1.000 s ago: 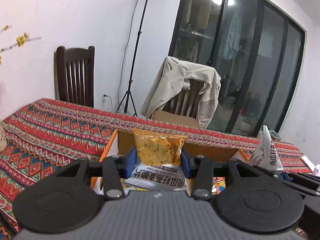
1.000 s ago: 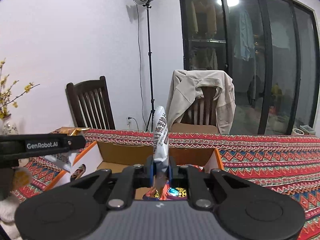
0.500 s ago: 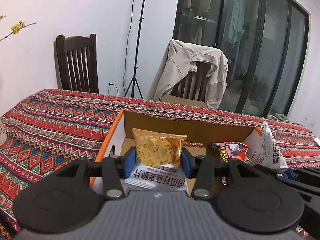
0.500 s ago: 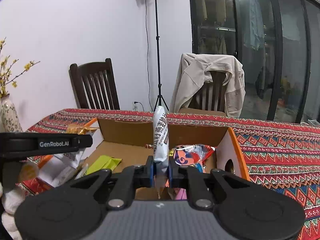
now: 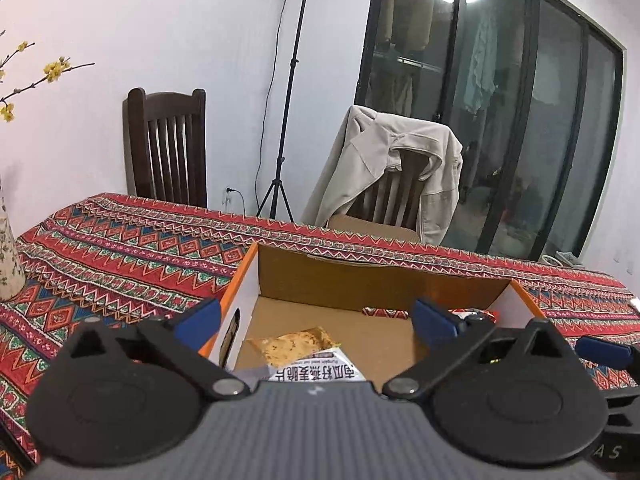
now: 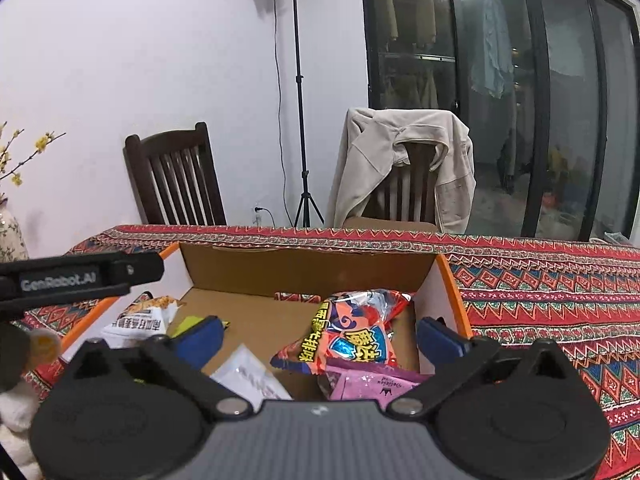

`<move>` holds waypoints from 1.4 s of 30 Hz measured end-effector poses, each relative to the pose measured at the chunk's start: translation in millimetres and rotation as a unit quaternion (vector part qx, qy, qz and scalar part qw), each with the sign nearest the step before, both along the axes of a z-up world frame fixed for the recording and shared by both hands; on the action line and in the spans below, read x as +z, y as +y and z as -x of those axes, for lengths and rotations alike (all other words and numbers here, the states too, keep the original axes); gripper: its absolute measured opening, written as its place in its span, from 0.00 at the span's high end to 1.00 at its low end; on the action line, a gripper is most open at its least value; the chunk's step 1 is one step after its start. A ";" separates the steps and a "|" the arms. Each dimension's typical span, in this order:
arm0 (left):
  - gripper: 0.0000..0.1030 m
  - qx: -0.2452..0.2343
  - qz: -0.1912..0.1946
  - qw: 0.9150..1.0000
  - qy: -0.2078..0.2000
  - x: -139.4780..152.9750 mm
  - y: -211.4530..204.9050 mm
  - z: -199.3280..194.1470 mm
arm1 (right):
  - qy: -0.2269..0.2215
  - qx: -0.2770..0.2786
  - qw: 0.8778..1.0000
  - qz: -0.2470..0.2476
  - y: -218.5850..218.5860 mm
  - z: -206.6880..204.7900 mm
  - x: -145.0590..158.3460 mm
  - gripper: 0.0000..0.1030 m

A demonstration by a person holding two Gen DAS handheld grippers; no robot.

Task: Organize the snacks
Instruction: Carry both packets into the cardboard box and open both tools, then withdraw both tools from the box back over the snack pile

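Both grippers, left (image 5: 316, 316) and right (image 6: 320, 334), spread apart, empty, over cardboard box (image 6: 312, 270); snack packets (image 6: 352, 334) inside.

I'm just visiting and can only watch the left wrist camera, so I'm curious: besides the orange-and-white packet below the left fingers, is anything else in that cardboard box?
Observer: Yes. The right wrist view shows a red-and-orange crinkly snack bag with yellow lettering, lying at the right end of the brown cardboard box.
Visitor: Anything near it?
Observer: A pink foil packet lies right against its near edge.
Visitor: Is the other gripper holding something?
Observer: No. The right gripper is open over the box, with nothing between its fingers.
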State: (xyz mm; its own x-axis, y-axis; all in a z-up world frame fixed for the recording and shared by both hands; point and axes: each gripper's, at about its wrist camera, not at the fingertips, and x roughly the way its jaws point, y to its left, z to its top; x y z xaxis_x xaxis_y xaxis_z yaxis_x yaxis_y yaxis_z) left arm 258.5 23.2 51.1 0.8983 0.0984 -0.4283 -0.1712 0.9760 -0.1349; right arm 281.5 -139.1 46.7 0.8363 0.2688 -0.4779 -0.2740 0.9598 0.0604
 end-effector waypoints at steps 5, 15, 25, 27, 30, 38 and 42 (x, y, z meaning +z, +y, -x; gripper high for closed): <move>0.00 -0.002 -0.001 1.000 -0.004 2.4 -0.9 2.3 | 0.001 -0.002 1.000 0.006 0.4 1.4 0.4 0.00; 0.00 0.013 0.000 1.000 -0.013 27.5 -2.5 20.3 | -0.010 -0.006 1.000 0.011 1.0 12.6 16.3 0.00; 0.00 -0.003 0.005 1.000 -0.017 56.6 11.0 60.2 | -0.018 0.000 0.999 0.027 -2.3 46.0 44.0 0.00; 0.00 -0.004 0.003 1.000 -0.016 58.4 12.8 68.1 | -0.023 0.003 0.999 0.037 -3.9 56.2 46.9 0.00; 0.00 -0.013 -0.006 1.000 -0.011 56.0 14.0 81.2 | -0.023 0.003 0.999 0.044 -8.0 68.1 49.8 0.00; 0.00 -0.034 -0.015 0.999 0.014 36.2 14.7 109.7 | -0.005 0.016 0.999 0.052 -18.8 93.0 41.9 0.00; 0.00 -0.047 -0.017 0.998 0.028 21.0 14.9 120.4 | 0.007 0.015 0.998 0.059 -23.3 105.3 31.0 0.00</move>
State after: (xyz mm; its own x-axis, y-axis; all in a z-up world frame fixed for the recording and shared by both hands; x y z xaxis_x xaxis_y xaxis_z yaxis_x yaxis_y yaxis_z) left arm 138.1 38.2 72.1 0.8790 0.0300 -0.4759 -0.0850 0.9919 -0.0945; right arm 176.2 -162.4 77.6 0.8214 0.2354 -0.5195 -0.3031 0.9517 -0.0481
